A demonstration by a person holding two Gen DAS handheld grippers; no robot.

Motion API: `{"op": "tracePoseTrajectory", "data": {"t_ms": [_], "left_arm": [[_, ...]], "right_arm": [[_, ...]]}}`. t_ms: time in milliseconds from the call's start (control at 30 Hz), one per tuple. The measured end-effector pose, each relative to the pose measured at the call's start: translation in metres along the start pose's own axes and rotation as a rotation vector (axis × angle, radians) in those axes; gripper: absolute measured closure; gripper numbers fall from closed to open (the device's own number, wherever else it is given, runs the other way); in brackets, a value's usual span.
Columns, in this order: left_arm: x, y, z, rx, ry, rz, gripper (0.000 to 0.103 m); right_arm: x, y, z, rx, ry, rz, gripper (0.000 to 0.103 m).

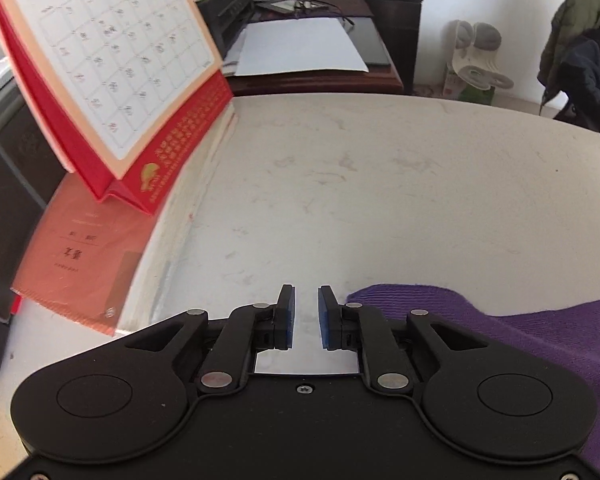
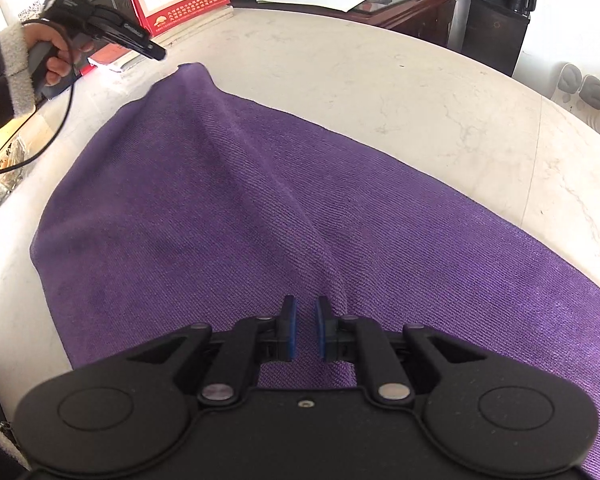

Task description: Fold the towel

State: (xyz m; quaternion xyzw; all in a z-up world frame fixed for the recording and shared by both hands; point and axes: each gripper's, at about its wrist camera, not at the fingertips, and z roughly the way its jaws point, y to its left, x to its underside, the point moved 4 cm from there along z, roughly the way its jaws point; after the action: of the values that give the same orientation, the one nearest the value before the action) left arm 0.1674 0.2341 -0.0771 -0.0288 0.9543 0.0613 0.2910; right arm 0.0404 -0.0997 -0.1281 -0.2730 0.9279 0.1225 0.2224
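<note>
A purple towel (image 2: pixel 219 200) lies spread over a pale round table (image 2: pixel 380 80), with a raised ridge running from its far corner down to my right gripper (image 2: pixel 304 304). That gripper is shut on the towel's near part, with purple cloth between its blue pads. In the right wrist view a hand (image 2: pixel 55 64) holds my left gripper (image 2: pixel 157 54) just above and beside the towel's far corner. In the left wrist view my left gripper (image 1: pixel 306 296) stands open over bare table (image 1: pixel 380 200), nothing between its pads, and the towel (image 1: pixel 540 328) lies just to its right.
A red desk calendar (image 1: pixel 111 60) stands at the table's left edge on an orange booklet (image 1: pixel 79 264). Beyond the table is a dark desk with a white sheet (image 1: pixel 300 48). A coat on a chair (image 1: pixel 580 52) is at the far right.
</note>
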Motion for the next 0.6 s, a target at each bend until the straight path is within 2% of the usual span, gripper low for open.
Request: {"op": "tracePoseTrajectory", "data": {"t_ms": [67, 233, 367, 467, 533, 600], "left_arm": [[0.013, 0.017, -0.023, -0.017, -0.004, -0.059, 0.090], [0.072, 0.029, -0.074, 0.035, 0.024, -0.170, 0.089], [0.132, 0.005, -0.091, 0.100, 0.102, -0.170, 0.089], [0.170, -0.014, -0.096, 0.144, 0.151, -0.176, 0.089], [0.183, -0.024, -0.096, 0.181, 0.163, -0.183, 0.089], [0.195, -0.033, -0.096, 0.220, 0.172, -0.188, 0.088]], "right_arm": [[0.000, 0.000, 0.000, 0.002, -0.003, -0.005, 0.094], [-0.001, 0.001, 0.000, 0.001, -0.009, -0.013, 0.094], [-0.005, 0.005, 0.001, 0.005, 0.007, -0.050, 0.093], [-0.013, 0.017, -0.009, -0.007, -0.021, -0.103, 0.090], [-0.022, 0.035, -0.017, -0.036, -0.047, -0.157, 0.083], [-0.026, 0.055, -0.016, -0.075, -0.039, -0.198, 0.083]]}}
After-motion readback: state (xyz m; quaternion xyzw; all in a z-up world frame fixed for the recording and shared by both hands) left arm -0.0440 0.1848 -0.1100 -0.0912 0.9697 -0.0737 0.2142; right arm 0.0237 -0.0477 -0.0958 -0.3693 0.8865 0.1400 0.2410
